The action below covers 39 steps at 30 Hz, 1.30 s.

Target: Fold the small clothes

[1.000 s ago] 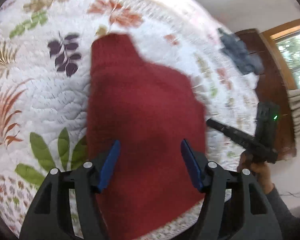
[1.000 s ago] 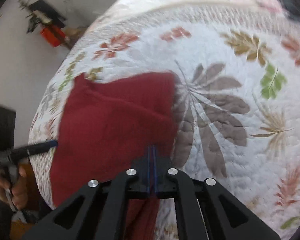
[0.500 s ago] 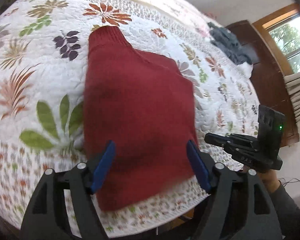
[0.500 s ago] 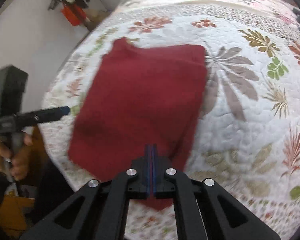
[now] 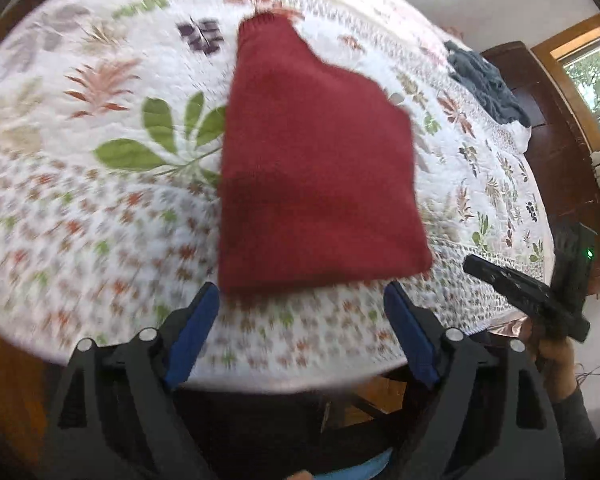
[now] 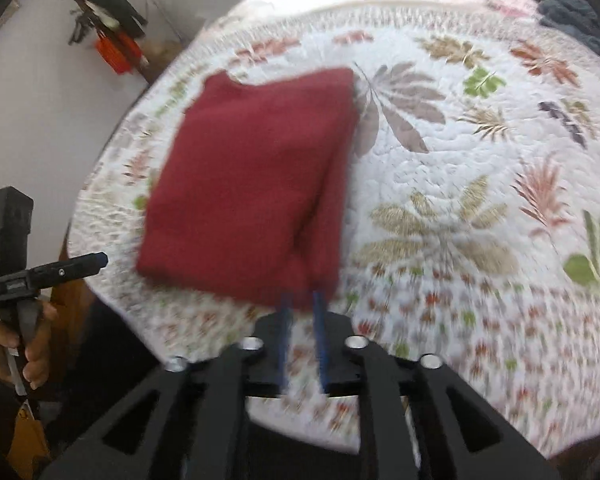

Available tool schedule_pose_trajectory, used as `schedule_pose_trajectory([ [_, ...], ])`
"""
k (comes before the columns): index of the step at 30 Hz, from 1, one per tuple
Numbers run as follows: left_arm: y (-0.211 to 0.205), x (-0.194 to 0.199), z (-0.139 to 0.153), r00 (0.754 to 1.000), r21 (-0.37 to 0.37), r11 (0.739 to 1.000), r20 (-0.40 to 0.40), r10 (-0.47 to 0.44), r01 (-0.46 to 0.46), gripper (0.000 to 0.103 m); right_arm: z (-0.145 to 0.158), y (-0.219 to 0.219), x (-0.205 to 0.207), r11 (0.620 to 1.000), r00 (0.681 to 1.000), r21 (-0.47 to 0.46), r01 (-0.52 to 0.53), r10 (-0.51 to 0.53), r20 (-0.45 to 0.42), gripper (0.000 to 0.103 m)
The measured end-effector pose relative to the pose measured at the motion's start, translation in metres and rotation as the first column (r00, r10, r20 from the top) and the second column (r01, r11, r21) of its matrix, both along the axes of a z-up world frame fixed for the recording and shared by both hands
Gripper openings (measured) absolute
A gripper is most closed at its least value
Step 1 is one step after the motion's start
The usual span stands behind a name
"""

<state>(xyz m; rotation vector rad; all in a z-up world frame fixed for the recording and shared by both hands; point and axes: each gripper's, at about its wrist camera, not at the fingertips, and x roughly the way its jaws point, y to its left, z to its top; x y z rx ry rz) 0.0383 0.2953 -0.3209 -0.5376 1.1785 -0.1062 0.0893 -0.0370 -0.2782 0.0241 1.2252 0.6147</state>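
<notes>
The red sweater lay folded on the quilt near its front edge. Both grippers had backed off it: the left gripper wide apart, the right gripper, pinched before, now slightly apart, holding nothing.

Below me is a bed under a white quilted bedspread printed with green, rust and purple leaves. A folded dark red sweater lies flat on it near the closest edge, its ribbed neck pointing away from me. Well apart from it, at the far right corner, a crumpled grey-blue garment lies on the spread.
</notes>
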Motion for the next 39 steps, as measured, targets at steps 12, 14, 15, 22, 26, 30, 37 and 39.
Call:
schedule_pose_trajectory([
  [12,-0.042,-0.120,0.151,0.986,0.396,0.910,0.152,0.069,-0.125,0.099,0.133,0.020,-0.118,0.966,0.955,-0.205,0.154,-0.093,0.283,0.099],
  [14,-0.047,-0.127,0.171,0.987,0.459,0.879,0.149,0.066,-0.128,0.099,0.152,0.027,-0.127,0.947,0.952,-0.275,0.168,-0.084,0.293,0.099],
  [15,-0.050,-0.135,0.187,0.983,0.481,0.866,0.177,0.054,-0.134,0.099,0.165,0.030,-0.131,0.940,0.948,-0.295,0.173,-0.077,0.309,0.099],
  [22,-0.061,-0.176,0.270,0.956,0.497,0.848,0.291,0.035,-0.182,0.099,0.261,0.030,-0.174,0.947,0.872,-0.227,0.229,-0.096,0.480,0.099],
  [26,-0.073,-0.182,0.287,0.955,0.523,0.833,0.295,0.021,-0.180,0.099,0.280,0.028,-0.181,0.941,0.855,-0.223,0.253,-0.110,0.506,0.099],
  [30,-0.078,-0.178,0.282,0.962,0.512,0.844,0.273,0.018,-0.161,0.099,0.284,0.026,-0.182,0.941,0.852,-0.213,0.261,-0.121,0.509,0.099],
  [37,-0.081,-0.167,0.274,0.967,0.508,0.849,0.256,0.012,-0.145,0.099,0.285,0.032,-0.181,0.939,0.850,-0.223,0.261,-0.114,0.514,0.099],
  [39,-0.080,-0.166,0.274,0.967,0.502,0.852,0.253,0.015,-0.145,0.099,0.283,0.032,-0.179,0.940,0.851,-0.218,0.262,-0.118,0.512,0.099],
])
